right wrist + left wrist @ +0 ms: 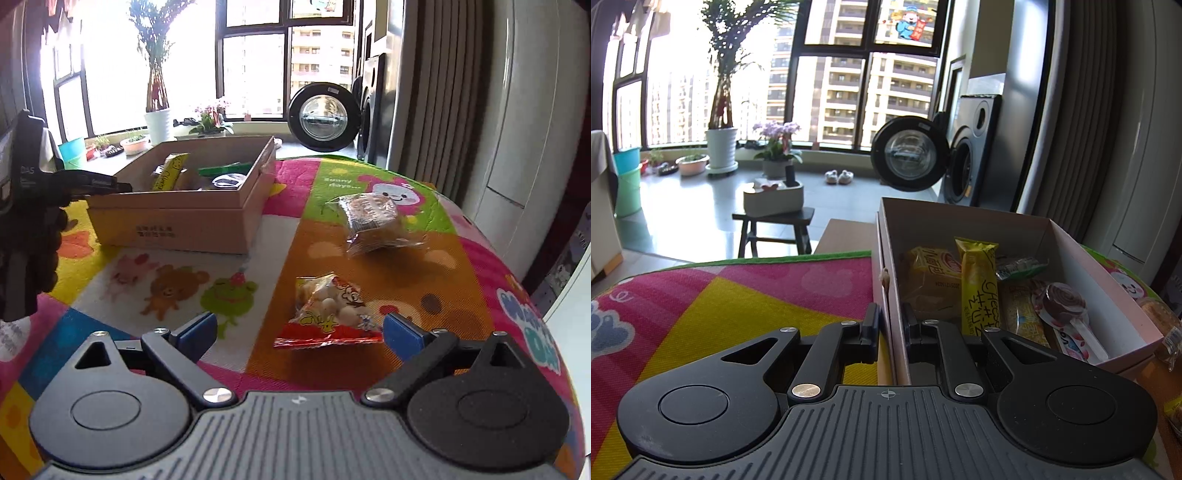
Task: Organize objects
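On the bright play mat [369, 229], the right gripper [299, 328] spreads wide around a red-and-yellow snack bag [328, 314]. At one o'clock beyond lies a wrapped cake [373, 221]. At eleven o'clock, the left gripper [891, 325] pinches the snack-filled cardboard box's [960, 225] near wall.

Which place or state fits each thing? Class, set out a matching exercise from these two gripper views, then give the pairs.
Things:
1. yellow cheese stick
2. red snack bag
3. left gripper
4. wrapped cake

Places or states:
A. lies on the mat, farther off, beside the box
B. jaws shut on the box wall
C. stands inside the box
D. lies on the mat between open jaws

Pairs: 1-C, 2-D, 3-B, 4-A
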A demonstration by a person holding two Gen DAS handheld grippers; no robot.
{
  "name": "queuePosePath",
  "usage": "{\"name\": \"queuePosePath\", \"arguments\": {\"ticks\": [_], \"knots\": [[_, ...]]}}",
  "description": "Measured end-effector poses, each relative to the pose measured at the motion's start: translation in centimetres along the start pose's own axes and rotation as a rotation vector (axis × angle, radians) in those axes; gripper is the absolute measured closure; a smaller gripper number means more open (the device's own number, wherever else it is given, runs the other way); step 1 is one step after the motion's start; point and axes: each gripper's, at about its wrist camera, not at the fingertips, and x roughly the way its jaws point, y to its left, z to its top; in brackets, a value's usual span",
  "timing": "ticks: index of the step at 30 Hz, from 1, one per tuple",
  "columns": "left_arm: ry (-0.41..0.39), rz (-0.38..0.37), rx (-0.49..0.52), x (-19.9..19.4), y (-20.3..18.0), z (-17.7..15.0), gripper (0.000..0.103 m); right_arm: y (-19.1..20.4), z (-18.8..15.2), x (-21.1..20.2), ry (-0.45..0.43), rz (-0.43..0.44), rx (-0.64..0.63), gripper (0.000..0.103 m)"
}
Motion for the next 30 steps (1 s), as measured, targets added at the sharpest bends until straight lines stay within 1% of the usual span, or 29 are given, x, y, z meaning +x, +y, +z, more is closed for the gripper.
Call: {"name": "queuePosePath", "arguments": {"ticks": [3, 8, 9, 11, 12, 14, 15, 18, 21, 24, 27, 30], "knots": [[0.0, 0.0, 0.0, 0.0, 0.0, 0.0, 0.089, -0.2, 0.8, 1.5, 0.018, -0.037, -0.051, 0.006], [0.0, 0.0, 0.0, 0.0, 0.0, 0.0, 0.089, -1.5, 1.7, 4.5, 0.103, 0.011, 0.023, 0.007], [0.0, 0.0, 0.0, 0.0, 0.0, 0.0, 0.089, -1.6, 1.8, 4.9, 0.115, 0.013, 0.034, 0.009], [0.0, -0.001, -0.001, 0.0, 0.0, 0.0, 0.089, -1.7, 1.9, 5.4, 0.136, 0.023, 0.05, 0.019], [0.001, -0.001, -0.001, 0.1, -0.1, 0.0, 0.089, -1.6, 1.9, 5.4, 0.143, 0.029, 0.053, 0.026], [0.001, -0.001, -0.001, 0.1, -0.1, -0.1, 0.089, -1.4, 2.0, 5.2, 0.147, 0.015, 0.04, 0.032], [0.001, -0.002, -0.001, 0.1, -0.1, 0.0, 0.089, -1.4, 2.1, 5.1, 0.156, 0.016, 0.032, 0.044], [0.001, -0.002, -0.002, 0.1, -0.1, 0.0, 0.089, -1.8, 2.1, 4.6, 0.18, 0.021, 0.032, 0.045], [0.001, -0.001, -0.001, 0.1, -0.1, 0.0, 0.089, -2.5, 2.0, 3.8, 0.18, -0.035, 0.021, 0.045], [0.001, -0.002, -0.002, 0.1, -0.1, 0.0, 0.089, -3.6, 1.9, 3.1, 0.195, -0.078, 0.041, 0.045], [0.002, -0.003, -0.003, 0.1, -0.2, -0.1, 0.089, -3.8, 2.0, 2.1, 0.203, -0.093, 0.037, 0.045], [0.002, -0.004, -0.004, 0.1, -0.2, -0.1, 0.089, -3.3, 2.6, 0.6, 0.191, -0.087, 0.017, 0.045]]}}
